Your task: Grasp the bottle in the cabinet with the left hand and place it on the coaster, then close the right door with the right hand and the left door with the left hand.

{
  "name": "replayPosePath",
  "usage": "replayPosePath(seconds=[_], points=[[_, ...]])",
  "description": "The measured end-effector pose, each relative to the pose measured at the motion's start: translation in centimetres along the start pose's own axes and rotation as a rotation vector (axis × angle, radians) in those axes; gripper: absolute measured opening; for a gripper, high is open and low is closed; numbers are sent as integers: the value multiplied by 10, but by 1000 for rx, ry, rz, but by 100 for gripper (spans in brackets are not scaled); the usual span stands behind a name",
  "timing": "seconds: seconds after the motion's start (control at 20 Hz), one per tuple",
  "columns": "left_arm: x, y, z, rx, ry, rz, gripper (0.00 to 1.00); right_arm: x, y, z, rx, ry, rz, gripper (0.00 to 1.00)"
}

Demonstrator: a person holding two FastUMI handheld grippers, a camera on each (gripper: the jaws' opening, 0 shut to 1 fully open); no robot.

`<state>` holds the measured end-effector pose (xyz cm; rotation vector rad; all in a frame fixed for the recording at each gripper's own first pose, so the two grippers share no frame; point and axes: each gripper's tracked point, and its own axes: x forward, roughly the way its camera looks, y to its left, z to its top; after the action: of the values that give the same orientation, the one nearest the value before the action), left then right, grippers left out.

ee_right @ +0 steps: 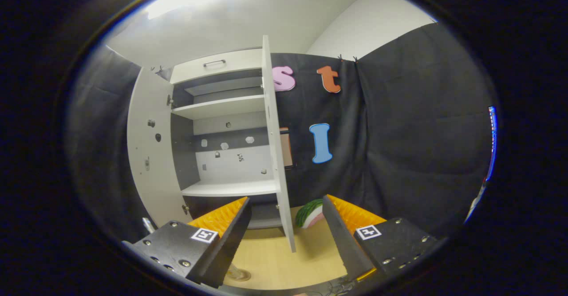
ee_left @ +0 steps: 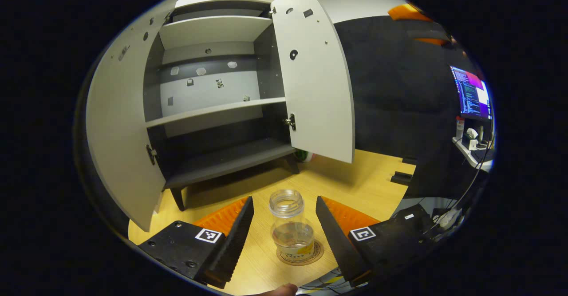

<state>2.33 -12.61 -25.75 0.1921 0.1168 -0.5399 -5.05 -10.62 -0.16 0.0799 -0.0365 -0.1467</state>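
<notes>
left tongs (ee_left: 284, 225) apart | right tongs (ee_right: 286, 225) apart | bottle (ee_left: 290, 231) on coaster (ee_left: 316, 255) | cabinet (ee_left: 213, 109) open

Recording booth/lab setup: black cloth wall (ee_right: 399, 145) upper right, grey open-doored cabinet (ee_left: 213, 105) on light wooden surface (ee_left: 355, 176), lit computer monitor (ee_left: 472, 94) at right edge.

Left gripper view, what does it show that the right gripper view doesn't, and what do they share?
Left gripper view: the bottle standing on the coaster between the open left gripper fingers, and a lit monitor at the right. Right gripper view: a green-and-white striped object on the table behind the right door. Both: the cabinet with both doors open.
</notes>
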Motion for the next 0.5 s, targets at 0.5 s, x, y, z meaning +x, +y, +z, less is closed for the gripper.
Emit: replayPosePath(seconds=[0.5], points=[[-78,68,170,-98,-125,175,98,51,-52,36,-84,-66,34,93]])
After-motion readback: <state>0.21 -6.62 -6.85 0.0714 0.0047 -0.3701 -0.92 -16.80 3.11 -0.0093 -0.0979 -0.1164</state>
